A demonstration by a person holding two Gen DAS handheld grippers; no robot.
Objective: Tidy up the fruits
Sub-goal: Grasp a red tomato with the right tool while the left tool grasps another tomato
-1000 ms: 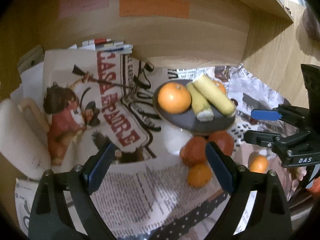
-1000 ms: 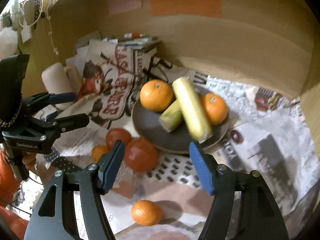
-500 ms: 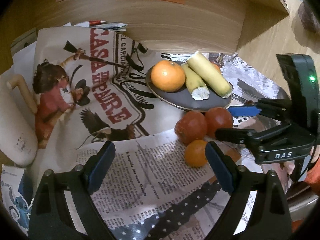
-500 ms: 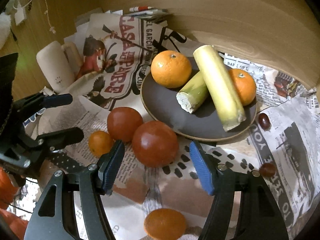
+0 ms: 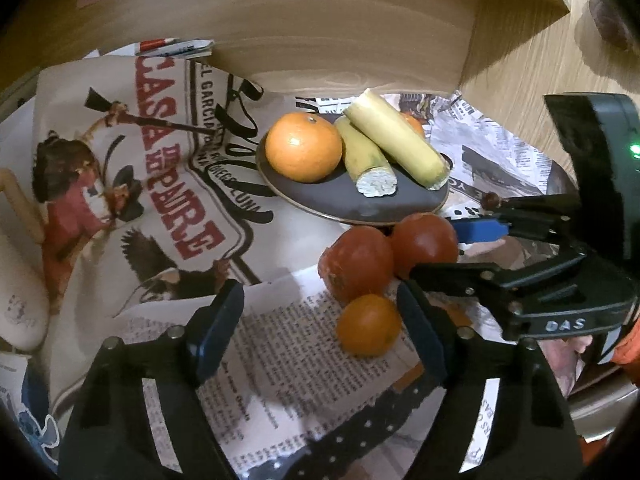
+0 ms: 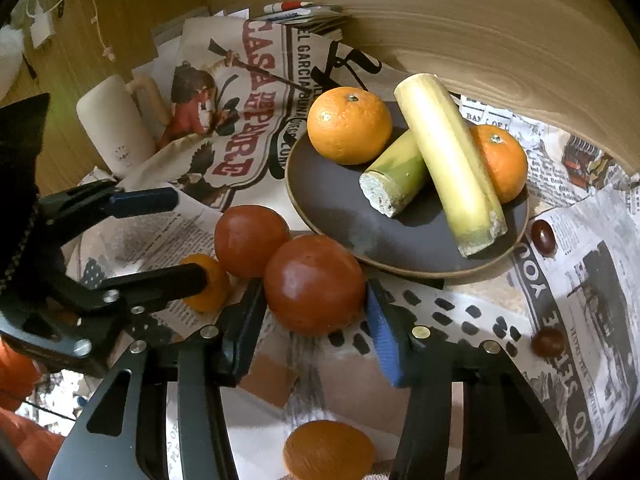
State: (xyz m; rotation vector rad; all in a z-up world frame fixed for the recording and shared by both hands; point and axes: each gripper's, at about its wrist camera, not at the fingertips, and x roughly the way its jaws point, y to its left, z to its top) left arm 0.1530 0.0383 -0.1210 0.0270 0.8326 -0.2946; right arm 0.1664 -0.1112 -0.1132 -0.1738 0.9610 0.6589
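Newspaper [image 6: 580,280] covers the work surface, with a dark round plate [image 6: 344,208] on it carrying two oranges, the larger orange [image 6: 350,125] at the left and the second orange [image 6: 502,160] at the right, plus two cut sugarcane pieces [image 6: 448,160] lying crossed between them. Just in front of the plate, two red tomatoes sit touching each other. The right gripper [image 6: 316,308] brackets the nearer tomato [image 6: 314,284]; its jaws are closing, both pads appear to be at the fruit's sides, though a firm press cannot be confirmed. The farther tomato [image 6: 250,240] stands loose beside it. The left gripper [image 5: 320,328] is held wide with its jaws closing; a small orange citrus [image 5: 368,330] lies between the fingers, close against the right-hand pad, the left pad well apart. Another small citrus [image 6: 328,450] lies at the bottom edge of the right view, and two dark chestnut-like items [image 6: 543,236] rest on the paper to the plate's right
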